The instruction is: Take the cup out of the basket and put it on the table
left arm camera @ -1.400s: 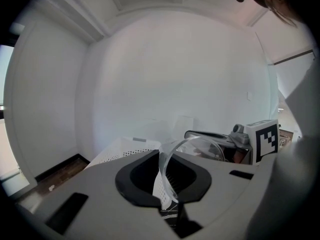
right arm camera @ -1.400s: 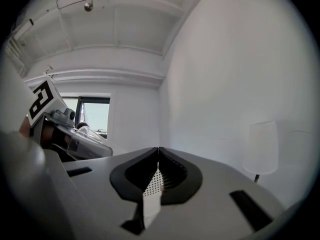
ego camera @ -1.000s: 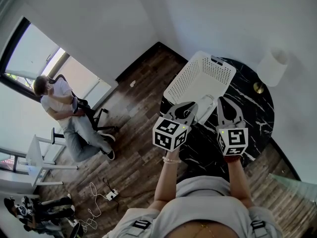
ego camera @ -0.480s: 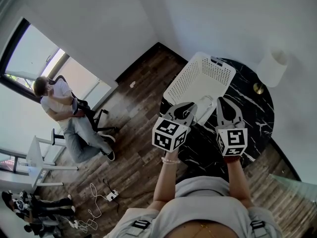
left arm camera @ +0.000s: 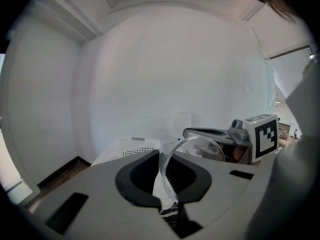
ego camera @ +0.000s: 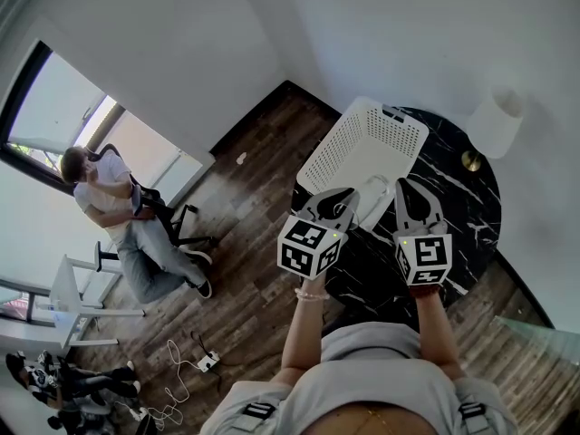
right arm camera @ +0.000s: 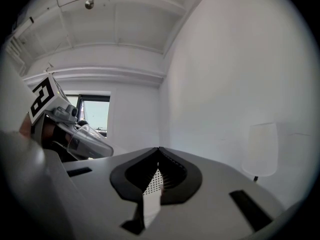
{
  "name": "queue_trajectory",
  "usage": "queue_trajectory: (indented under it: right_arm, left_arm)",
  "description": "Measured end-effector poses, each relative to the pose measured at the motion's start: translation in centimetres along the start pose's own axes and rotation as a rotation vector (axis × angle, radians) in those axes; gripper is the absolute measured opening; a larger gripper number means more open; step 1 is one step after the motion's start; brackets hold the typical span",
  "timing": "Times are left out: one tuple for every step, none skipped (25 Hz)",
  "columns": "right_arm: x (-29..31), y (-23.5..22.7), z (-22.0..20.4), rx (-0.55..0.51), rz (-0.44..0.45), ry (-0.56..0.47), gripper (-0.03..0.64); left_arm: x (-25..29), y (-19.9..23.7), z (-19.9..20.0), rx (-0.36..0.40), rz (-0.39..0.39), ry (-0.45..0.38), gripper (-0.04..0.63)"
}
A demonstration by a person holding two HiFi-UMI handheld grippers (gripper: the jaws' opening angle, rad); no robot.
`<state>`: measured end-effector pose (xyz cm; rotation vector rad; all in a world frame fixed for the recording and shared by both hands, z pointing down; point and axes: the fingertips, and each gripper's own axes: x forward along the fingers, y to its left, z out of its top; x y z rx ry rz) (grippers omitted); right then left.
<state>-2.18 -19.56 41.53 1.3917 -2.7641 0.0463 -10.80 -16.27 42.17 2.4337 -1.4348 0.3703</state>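
My left gripper is shut on the rim of a clear cup, held just above the near edge of the white perforated basket. In the left gripper view the cup's wall stands between the jaws of the left gripper, with the basket behind. My right gripper hovers beside the cup over the black marble table, its jaws shut with nothing between them. The right gripper view shows its tips meeting, and the cup to the left.
A white lamp stands at the table's far right edge. The basket covers the table's far left part. A person sits on an office chair on the wooden floor at the left, near a window. Cables lie on the floor.
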Motion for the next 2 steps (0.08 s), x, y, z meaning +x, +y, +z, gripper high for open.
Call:
queue_trajectory:
  right_arm:
    - [0.08,0.08,0.08,0.0,0.0,0.001,0.009]
    - [0.15,0.15,0.15,0.0,-0.001,0.002,0.009]
  left_arm:
    - [-0.07,0.11,0.05,-0.002,-0.001,0.0,0.032]
    - [-0.14,0.23,0.1,-0.003,-0.003,0.0,0.032]
